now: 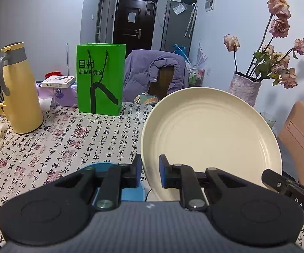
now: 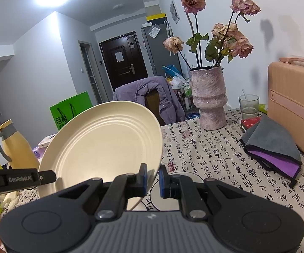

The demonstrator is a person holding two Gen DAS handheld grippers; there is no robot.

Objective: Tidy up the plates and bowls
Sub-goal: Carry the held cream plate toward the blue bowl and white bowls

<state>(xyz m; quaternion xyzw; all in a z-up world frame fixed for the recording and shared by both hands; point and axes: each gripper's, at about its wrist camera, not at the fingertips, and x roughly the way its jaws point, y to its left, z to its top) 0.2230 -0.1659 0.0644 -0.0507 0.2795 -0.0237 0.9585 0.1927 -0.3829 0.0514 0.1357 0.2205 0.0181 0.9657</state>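
Nearest the left wrist camera, the left gripper (image 1: 150, 168) is clamped on the lower left rim of a cream plate (image 1: 210, 139), its blue pads pressing the edge from both sides. The plate is tilted up off the counter (image 1: 67, 139), its ridged face turned toward the camera. Just under the left gripper a blue dish (image 1: 130, 191) lies on the patterned cloth, mostly hidden.

From the right wrist view, the right gripper (image 2: 153, 179) pinches the same plate (image 2: 101, 145) at its lower right rim, so both grippers hold it at once, and a round grey dish (image 2: 164, 196) lies on the counter below the fingers. The tip of the left gripper shows at that view's left edge.

Further back on the counter, a yellow flask (image 1: 19, 90) stands at the left, a green paper bag (image 1: 101, 78) stands upright near the middle, and a pink vase (image 2: 209, 97) of dried roses stands to the right. Near the vase are a glass (image 2: 248, 103), a folded grey and purple cloth (image 2: 272, 145) and a pink case (image 2: 295, 105). Beyond the counter a chair draped with a purple jacket (image 1: 152, 71) faces a dark door (image 1: 133, 23).
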